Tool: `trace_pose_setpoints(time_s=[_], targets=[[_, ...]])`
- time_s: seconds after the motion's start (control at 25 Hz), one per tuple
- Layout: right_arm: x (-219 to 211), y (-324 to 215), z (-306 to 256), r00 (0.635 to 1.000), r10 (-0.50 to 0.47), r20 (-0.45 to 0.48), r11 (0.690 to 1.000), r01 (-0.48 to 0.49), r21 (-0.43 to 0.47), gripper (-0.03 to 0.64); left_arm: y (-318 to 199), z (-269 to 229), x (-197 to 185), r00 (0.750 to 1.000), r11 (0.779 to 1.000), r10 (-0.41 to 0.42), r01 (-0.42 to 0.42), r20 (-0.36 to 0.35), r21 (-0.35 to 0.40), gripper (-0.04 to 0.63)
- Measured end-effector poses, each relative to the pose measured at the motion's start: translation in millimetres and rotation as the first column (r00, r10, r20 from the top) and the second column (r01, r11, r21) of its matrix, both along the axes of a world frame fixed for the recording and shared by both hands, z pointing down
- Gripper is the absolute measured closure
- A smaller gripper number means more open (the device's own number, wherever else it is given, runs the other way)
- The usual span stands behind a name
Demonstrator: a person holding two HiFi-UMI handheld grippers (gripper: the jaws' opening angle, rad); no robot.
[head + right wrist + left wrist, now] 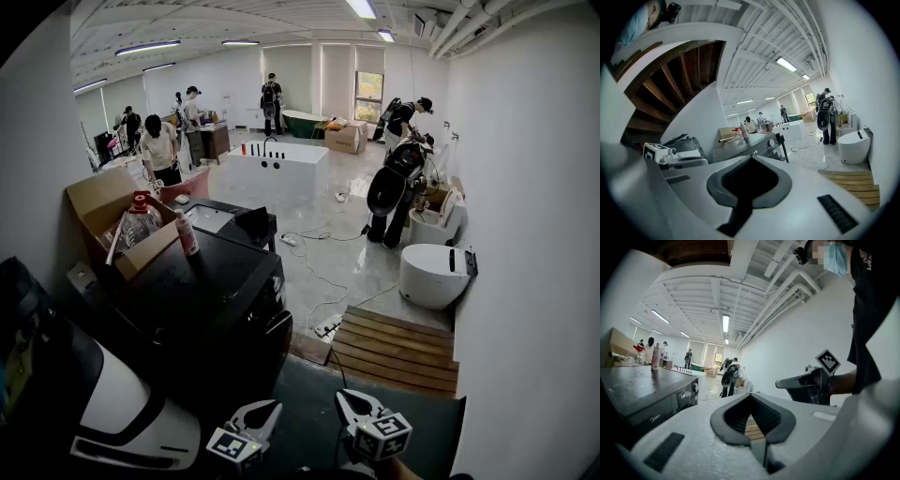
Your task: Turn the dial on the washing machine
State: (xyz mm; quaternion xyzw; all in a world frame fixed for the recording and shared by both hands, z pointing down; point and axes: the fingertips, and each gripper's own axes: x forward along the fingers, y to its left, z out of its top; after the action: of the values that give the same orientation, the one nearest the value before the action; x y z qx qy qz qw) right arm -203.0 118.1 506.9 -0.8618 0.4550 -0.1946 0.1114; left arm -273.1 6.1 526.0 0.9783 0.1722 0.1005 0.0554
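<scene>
Hovering low at the bottom of the head view, the left gripper [265, 409] and the right gripper [349, 398] are both showing jaws pressed together, with nothing caught between them. Neither one is touching anything. Ahead and to the left, the black washing machine [220, 305] is standing well apart from both grippers, and its dial [771, 142] is sitting on the front panel, a small pale knob in the right gripper view. A bottle [187, 232] is standing on the machine's top beside a cardboard box [101, 208].

Here is the risk, as I'm reading it. Jaws this tight are not going to fit round a knob, so a gripper arriving without opening would be bumping the panel or skidding off the dial's face. A grip landing off-centre could also be slipping round the knob instead of turning it.
</scene>
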Motion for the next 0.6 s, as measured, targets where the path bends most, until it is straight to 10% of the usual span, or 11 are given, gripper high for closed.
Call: trace_pose_setpoints(time_s=[0.4, 0.48, 0.6], targets=[[25, 10, 18, 0.993, -0.115, -0.026, 0.993, 0.115, -0.011, 0.607, 9, 9, 35, 0.998, 0.998, -0.056, 0.057, 0.015, -0.014, 0.563], [38, 15, 18, 0.989, -0.136, -0.052, 0.991, 0.134, -0.027, 0.495, 16, 9, 47, 0.997, 0.997, -0.073, 0.074, 0.023, -0.035, 0.44], [60, 28, 17, 0.983, -0.172, -0.069, 0.985, 0.17, -0.039, 0.426, 33, 5, 66, 0.995, 0.994, -0.102, 0.103, 0.02, -0.036, 0.43]])
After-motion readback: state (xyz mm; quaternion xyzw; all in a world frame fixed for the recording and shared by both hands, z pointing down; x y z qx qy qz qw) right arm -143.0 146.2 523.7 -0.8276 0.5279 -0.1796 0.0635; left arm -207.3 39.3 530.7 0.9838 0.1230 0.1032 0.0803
